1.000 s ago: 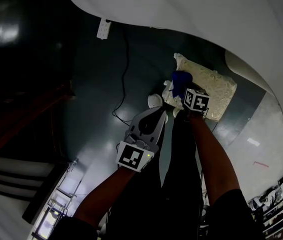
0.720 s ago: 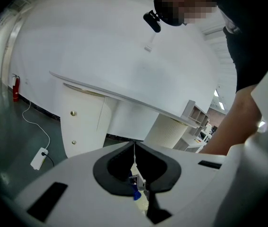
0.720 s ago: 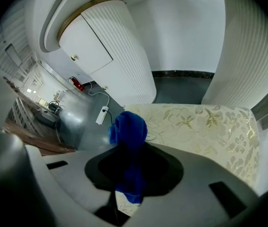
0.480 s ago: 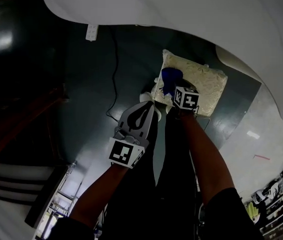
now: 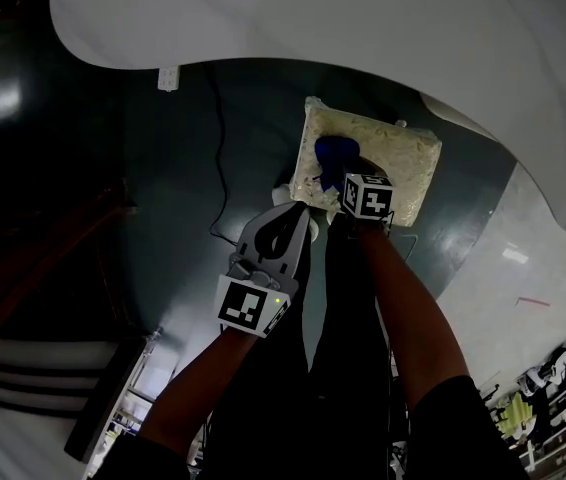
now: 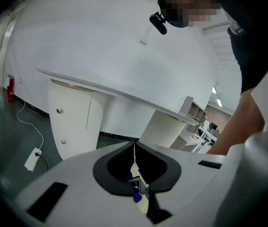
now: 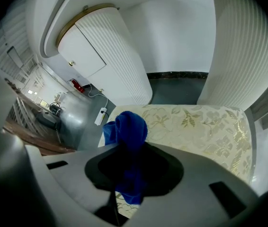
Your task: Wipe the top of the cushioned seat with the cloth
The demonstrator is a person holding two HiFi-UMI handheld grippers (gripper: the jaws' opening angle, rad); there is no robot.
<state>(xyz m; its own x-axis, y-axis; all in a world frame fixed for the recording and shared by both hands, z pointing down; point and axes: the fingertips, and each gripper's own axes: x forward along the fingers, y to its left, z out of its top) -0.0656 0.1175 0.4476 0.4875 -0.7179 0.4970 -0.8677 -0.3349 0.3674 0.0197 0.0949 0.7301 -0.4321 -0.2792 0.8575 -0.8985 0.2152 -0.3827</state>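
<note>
While its jaws pinch a blue cloth [image 7: 127, 126] over the left edge of the floral cushioned seat [image 7: 205, 126], the right hand-held gripper [image 7: 129, 176] points down; the left hand-held gripper [image 6: 135, 150], jaws pressed together, hovers beside the seat.

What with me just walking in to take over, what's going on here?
A person with a gripper in each hand is at a cushioned seat with a pale floral cover, under a white table. The right gripper is shut on a blue cloth, bunched over the seat's near corner; contact with the cover can't be confirmed. The left gripper is shut, empty, and held off beside the seat.
</note>
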